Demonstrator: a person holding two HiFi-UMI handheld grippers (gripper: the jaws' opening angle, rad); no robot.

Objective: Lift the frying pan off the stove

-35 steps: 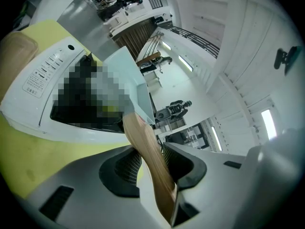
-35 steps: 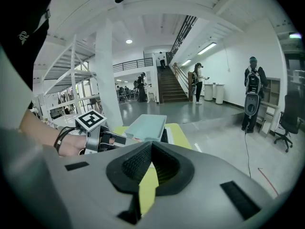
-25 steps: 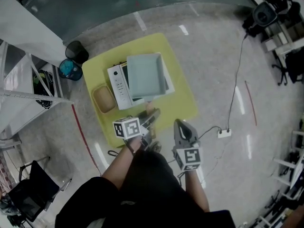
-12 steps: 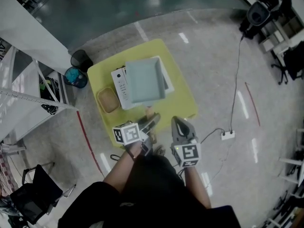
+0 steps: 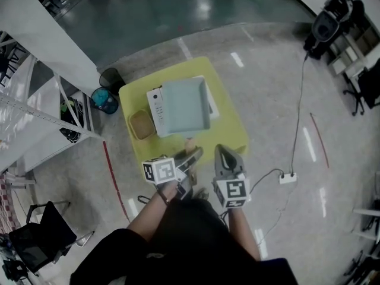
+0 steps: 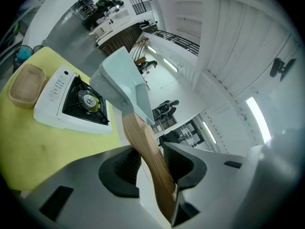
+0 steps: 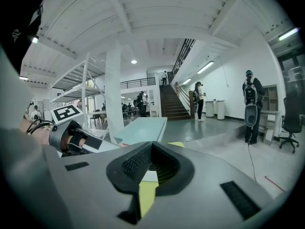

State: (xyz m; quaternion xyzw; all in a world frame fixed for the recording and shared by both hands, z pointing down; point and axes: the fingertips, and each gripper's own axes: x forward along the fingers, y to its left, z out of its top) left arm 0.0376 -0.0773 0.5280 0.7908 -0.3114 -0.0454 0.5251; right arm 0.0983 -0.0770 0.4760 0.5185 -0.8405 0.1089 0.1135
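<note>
- The left gripper (image 5: pixel 193 154) is clamping its fingers (image 6: pixel 125 165) on the wooden handle (image 6: pixel 143 142) of the frying pan (image 5: pixel 185 104), one pad pressing on each side of the handle.
- In the left gripper view the pan is hanging tilted in the air. The stove (image 6: pixel 71 104) is showing its black grate and burner uncovered below and to the left of it, so the pan appears to be riding clear of the burner.
- From the head view the pan is overlapping most of the stove. Only the control strip is showing at its left edge, so the pan is sitting above the stove rather than off to one side.
- The right gripper (image 5: pixel 224 154) is hovering just beside the left one over the near edge of the yellow worktop (image 5: pixel 231 129). Its fingers (image 7: pixel 133 163) are resting together with nothing between them, taking no part in the lift.
- The tan container (image 5: pixel 141 124) is lying on the worktop just beside the stove, untouched.
- Judging from this, the grasp and the lift itself are looking done or very nearly so. What is remaining is carrying the pan fully away from over the stove while keeping it steady.
</note>
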